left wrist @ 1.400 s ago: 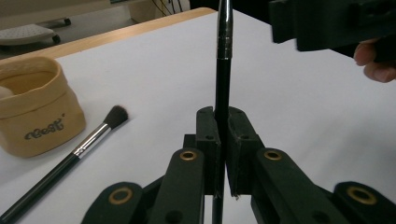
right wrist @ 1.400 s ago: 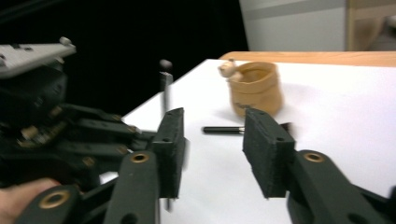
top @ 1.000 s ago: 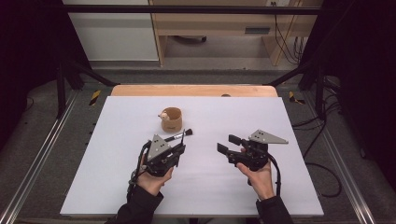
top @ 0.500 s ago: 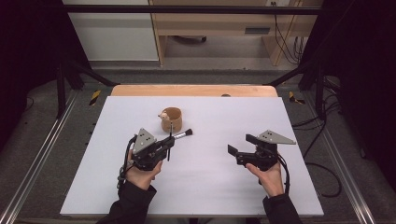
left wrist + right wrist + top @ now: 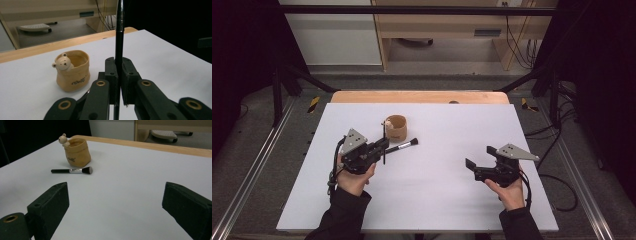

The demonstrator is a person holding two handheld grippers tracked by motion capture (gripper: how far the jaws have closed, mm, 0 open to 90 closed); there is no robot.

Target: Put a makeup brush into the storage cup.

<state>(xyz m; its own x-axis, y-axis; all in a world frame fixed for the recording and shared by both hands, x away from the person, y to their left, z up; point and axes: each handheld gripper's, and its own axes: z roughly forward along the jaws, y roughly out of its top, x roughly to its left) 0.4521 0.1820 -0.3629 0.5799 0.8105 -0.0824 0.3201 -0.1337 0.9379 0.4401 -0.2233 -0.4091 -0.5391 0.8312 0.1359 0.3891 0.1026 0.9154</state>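
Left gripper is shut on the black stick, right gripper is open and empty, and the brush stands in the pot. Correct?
Not quite. The brush lies flat on the table beside the pot, not in it; the right gripper view shows this. The rest holds: the left gripper is shut on the stick, and the right gripper, whose jaws have just been opening, is empty.

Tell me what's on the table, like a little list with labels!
table: white tabletop
pot: tan bear pot, upright
brush: makeup brush, lying flat beside the pot
left gripper: shut on a thin black stick, held upright
right gripper: jaws have just been opening, nothing between them
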